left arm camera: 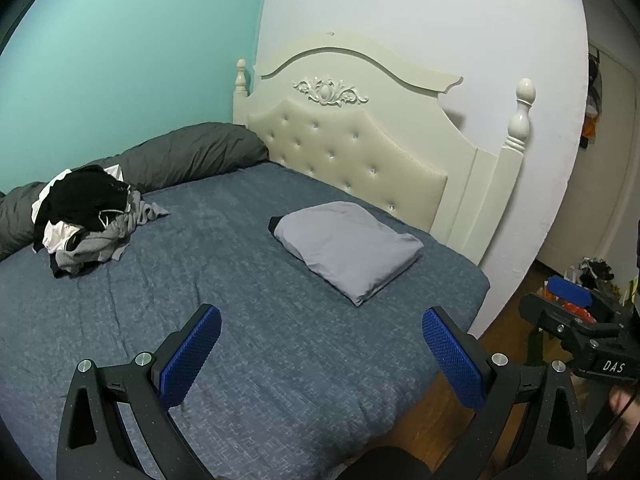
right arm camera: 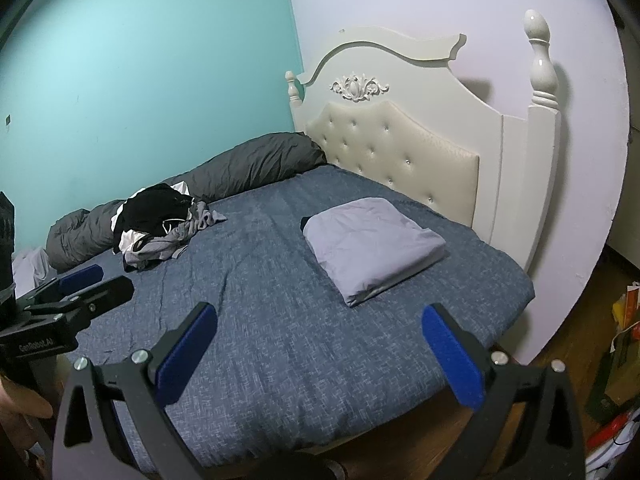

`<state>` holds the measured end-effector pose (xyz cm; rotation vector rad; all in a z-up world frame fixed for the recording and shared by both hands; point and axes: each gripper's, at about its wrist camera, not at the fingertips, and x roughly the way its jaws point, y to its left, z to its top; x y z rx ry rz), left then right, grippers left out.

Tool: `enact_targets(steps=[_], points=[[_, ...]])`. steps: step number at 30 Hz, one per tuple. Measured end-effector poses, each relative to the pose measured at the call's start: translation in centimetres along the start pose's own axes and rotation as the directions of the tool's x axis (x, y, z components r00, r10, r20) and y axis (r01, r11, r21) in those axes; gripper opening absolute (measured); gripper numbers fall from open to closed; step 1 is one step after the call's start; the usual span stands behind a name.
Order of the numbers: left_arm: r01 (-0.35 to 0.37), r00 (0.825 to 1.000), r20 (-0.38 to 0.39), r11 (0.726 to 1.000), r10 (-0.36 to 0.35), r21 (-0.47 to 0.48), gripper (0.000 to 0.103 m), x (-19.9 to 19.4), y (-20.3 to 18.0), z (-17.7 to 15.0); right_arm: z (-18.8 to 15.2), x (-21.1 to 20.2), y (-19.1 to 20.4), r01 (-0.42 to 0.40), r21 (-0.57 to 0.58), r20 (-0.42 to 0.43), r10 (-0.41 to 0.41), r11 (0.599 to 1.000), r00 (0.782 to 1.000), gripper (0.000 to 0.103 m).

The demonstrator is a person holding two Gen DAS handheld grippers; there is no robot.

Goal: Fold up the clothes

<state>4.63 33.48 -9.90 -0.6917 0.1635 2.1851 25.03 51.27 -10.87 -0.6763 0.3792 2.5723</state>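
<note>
A folded light grey garment [left arm camera: 348, 250] [right arm camera: 372, 246] lies on the blue bedspread [left arm camera: 240, 340] [right arm camera: 280, 340] near the headboard. A heap of unfolded black, white and grey clothes [left arm camera: 90, 220] [right arm camera: 160, 226] sits at the far left of the bed. My left gripper [left arm camera: 322, 320] hangs open above the bed's near part with nothing between its blue pads. My right gripper [right arm camera: 320, 316] is open too and empty. Each gripper also shows from the side in the other view: the right gripper [left arm camera: 576, 316], the left gripper [right arm camera: 80, 288].
A dark grey rolled duvet [left arm camera: 180, 156] [right arm camera: 248, 164] runs along the teal wall. The cream tufted headboard [left arm camera: 360, 152] [right arm camera: 400, 152] stands at the bed's far end. Wooden floor [right arm camera: 580, 312] and clutter with bags [right arm camera: 624, 344] [left arm camera: 592, 280] lie to the right of the bed.
</note>
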Motion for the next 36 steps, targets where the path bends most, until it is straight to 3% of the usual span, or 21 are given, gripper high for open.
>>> enact_targets(steps=[36], points=[[0.014, 1.0, 0.014, 1.0, -0.014, -0.01, 0.103, -0.29, 0.06, -0.31, -0.27, 0.31, -0.6, 0.014, 0.023, -0.012, -0.013, 1.0, 1.0, 0.103]])
